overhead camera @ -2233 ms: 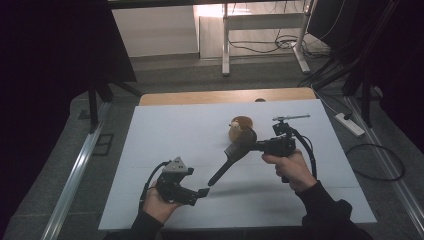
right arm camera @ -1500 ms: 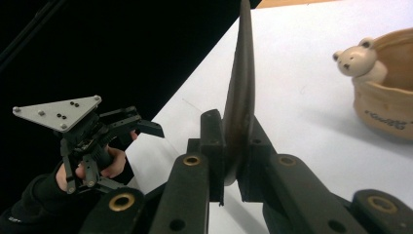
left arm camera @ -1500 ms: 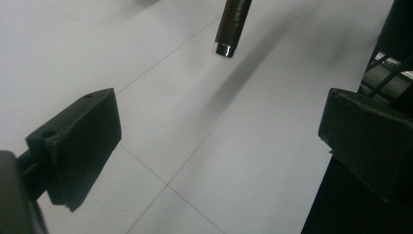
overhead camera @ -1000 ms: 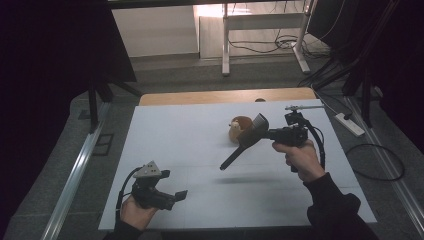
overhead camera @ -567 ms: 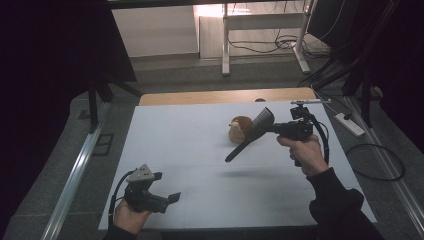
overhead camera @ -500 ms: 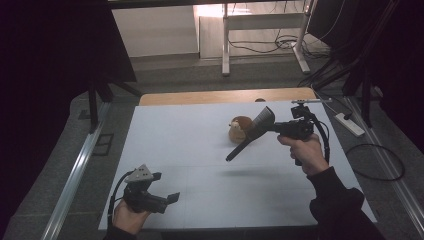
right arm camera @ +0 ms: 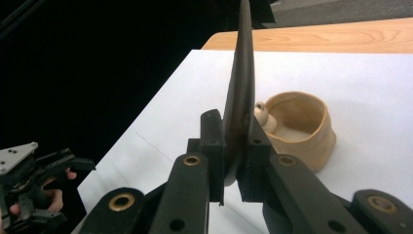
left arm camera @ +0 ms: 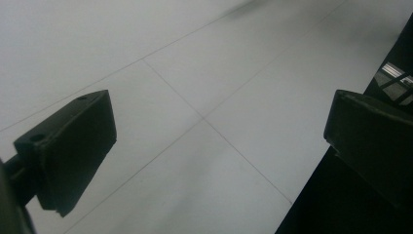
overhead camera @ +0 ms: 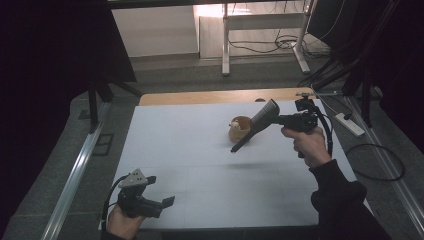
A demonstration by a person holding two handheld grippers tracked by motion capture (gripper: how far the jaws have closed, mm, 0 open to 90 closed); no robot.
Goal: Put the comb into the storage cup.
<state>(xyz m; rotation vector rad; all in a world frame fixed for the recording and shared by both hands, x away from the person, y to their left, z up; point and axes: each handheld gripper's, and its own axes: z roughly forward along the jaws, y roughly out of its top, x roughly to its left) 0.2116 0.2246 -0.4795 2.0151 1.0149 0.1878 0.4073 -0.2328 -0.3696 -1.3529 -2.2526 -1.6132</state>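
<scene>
- Right gripper point(overhead camera: 274, 119) is clamped on a dark spatula point(overhead camera: 254, 126); in the right gripper view its two black jaws press against either face of the thin blade point(right arm camera: 239, 97).
- Seen edge-on from that gripper, the spatula is a slim, dark brown-black sliver that rises past the top of the frame.
- From the high view the spatula has a broad flat end near the jaws and a long narrow handle slanting down and left, held above the white table point(overhead camera: 200, 150), with a faint shadow below it.
- Just beside the spatula sits a small tan cup point(overhead camera: 239, 128), round and open-topped with a wavy rim, resting on the table with a pale bit inside.
- Left gripper point(overhead camera: 160, 192) is at the near left corner of the table, its jaws spread wide with nothing between them.
</scene>
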